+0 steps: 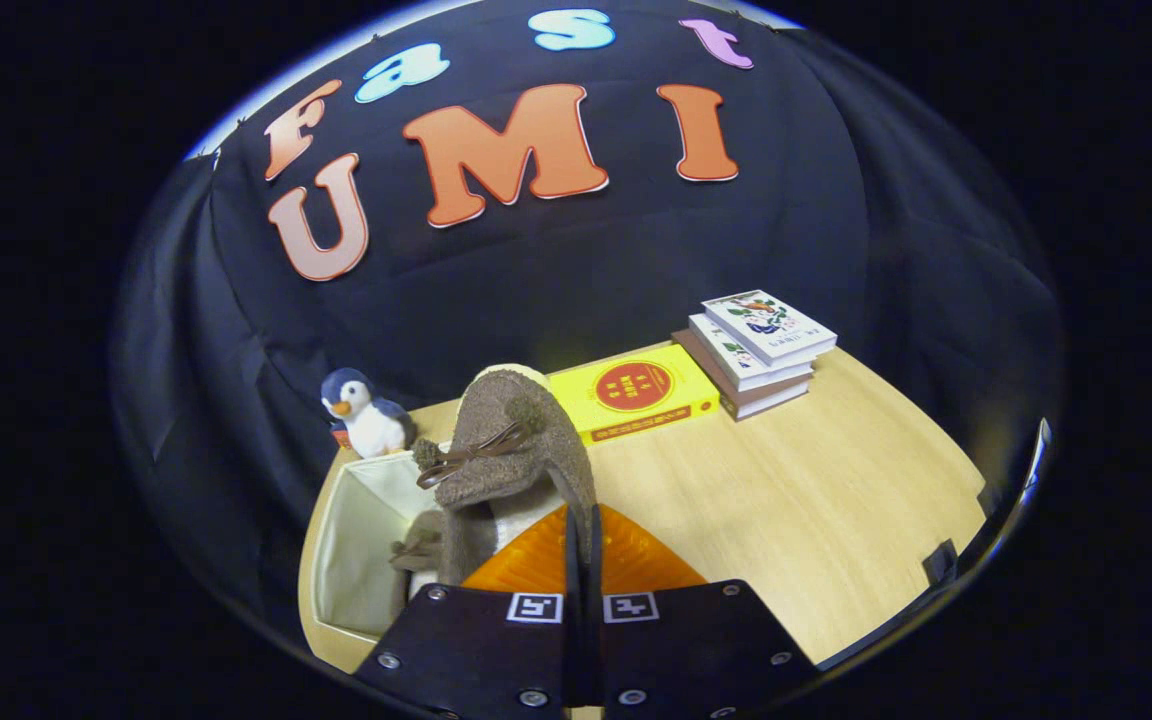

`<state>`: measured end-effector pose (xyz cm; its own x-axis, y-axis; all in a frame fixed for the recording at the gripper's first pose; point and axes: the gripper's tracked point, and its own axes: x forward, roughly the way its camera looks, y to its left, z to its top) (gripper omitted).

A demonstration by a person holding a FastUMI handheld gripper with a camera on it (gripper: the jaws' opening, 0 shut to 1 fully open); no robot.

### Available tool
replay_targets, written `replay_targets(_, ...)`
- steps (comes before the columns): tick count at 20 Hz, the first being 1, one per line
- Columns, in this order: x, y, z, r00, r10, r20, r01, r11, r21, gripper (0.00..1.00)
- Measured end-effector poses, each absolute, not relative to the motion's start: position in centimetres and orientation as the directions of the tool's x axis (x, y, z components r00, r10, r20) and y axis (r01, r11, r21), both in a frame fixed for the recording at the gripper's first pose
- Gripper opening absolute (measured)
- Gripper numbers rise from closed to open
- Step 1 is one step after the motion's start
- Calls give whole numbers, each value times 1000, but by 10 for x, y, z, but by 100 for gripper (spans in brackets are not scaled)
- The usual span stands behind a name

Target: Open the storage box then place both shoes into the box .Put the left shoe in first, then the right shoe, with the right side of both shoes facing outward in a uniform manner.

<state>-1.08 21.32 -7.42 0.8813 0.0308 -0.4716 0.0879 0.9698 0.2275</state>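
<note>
My gripper [582, 530] is shut on a brown felt shoe [511, 440] with a bow, pinching its edge so the shoe hangs toe-up just ahead of the fingers. It hovers over the right rim of the open white storage box [356, 540]. A second brown shoe [421, 548] lies inside the box, low and partly hidden by the held one. An orange ribbed sole [626, 565] shows right at the fingers.
A toy penguin [364, 412] stands behind the box. A yellow book [633, 392] lies flat beyond the shoe, and a stack of books [756, 350] sits farther right. The wooden table [816, 500] stretches to the right of the fingers.
</note>
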Motion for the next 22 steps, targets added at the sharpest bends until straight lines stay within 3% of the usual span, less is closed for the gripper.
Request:
replay_targets(10,-15,301,-103,863,116,-492,35,957,287,1)
replay_targets(15,-12,311,-102,875,116,-469,36,953,302,1)
replay_targets(22,-18,308,-131,843,107,-527,53,959,278,2)
